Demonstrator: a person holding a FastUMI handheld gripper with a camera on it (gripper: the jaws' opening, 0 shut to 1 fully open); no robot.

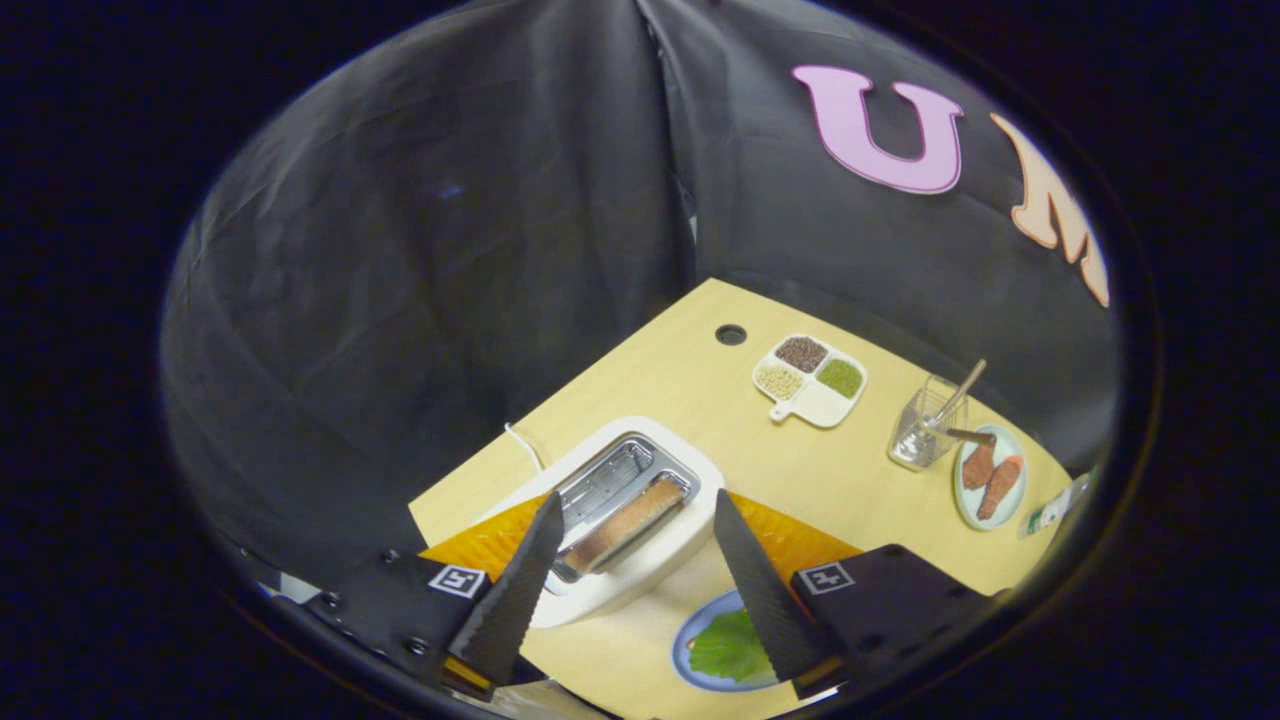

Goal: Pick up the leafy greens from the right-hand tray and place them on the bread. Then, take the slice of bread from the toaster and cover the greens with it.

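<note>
Nearest to us, the gripper point(637, 530) holds its two dark ribbed fingers point(515, 590) spread wide, pinching nothing. Between the fingertips we see the white toaster point(640, 560), which sits on an orange mat point(790, 540) on the wooden table point(690, 390). One toaster slot holds a slice of bread point(625, 522); the other slot looks bare metal. Just below the toaster, beside the right finger, a blue plate point(690, 640) carries the leafy greens point(730, 645) (we cannot tell whether bread lies under them). Beyond the fingers, well apart from the toaster, a white divided dish point(810, 405) has four sections: dark brown grains, pale beans and green beans fill three, and the fourth looks white. Near it stands a clear glass point(918, 440) with a stick leaning in it. Just beside the glass, a pale oval plate point(965, 500) holds two orange-brown pieces of food.
</note>
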